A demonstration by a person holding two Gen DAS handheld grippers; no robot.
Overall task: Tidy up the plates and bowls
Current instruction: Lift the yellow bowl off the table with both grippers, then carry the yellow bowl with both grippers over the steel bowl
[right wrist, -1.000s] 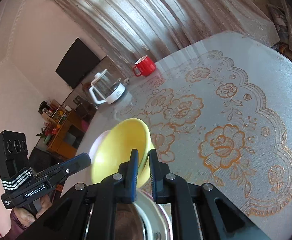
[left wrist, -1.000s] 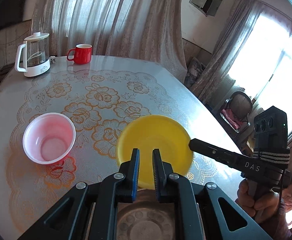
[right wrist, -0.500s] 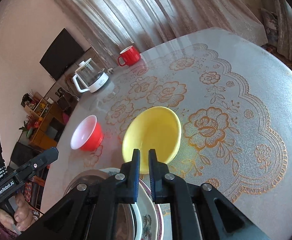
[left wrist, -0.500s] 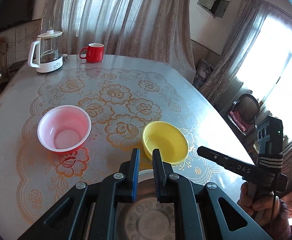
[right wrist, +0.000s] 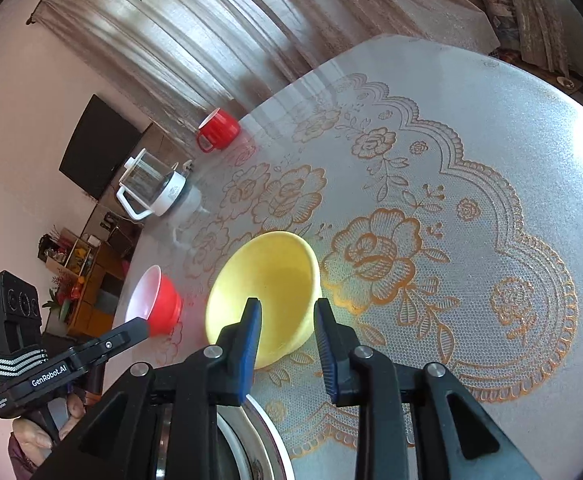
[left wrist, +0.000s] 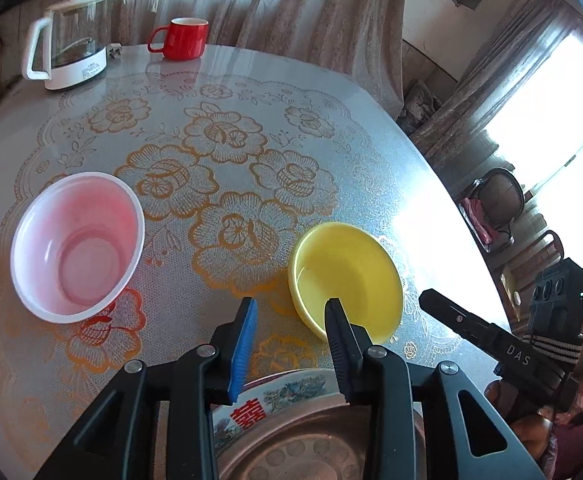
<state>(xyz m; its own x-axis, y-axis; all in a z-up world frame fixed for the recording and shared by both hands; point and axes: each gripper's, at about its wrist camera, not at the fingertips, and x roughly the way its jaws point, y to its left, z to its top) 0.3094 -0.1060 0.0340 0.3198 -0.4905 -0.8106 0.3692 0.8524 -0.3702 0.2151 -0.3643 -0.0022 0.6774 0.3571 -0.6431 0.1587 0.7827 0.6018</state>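
Both tongs, left tongs (left wrist: 289, 330) and right tongs (right wrist: 287, 330), opening, released empty; round yellow plastic bowl (left wrist: 345, 278) now sits on lace-covered worktop (left wrist: 227, 128), placement done.

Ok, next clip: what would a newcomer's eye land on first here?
Probably the yellow bowl, bright against the lace-patterned table, sitting empty just ahead of both tools. The left tool and right tool are opening, with nothing gripped between their pads. Next, the red bowl with a white inside to the yellow one's left, then the red mug and glass kettle at the far edge.
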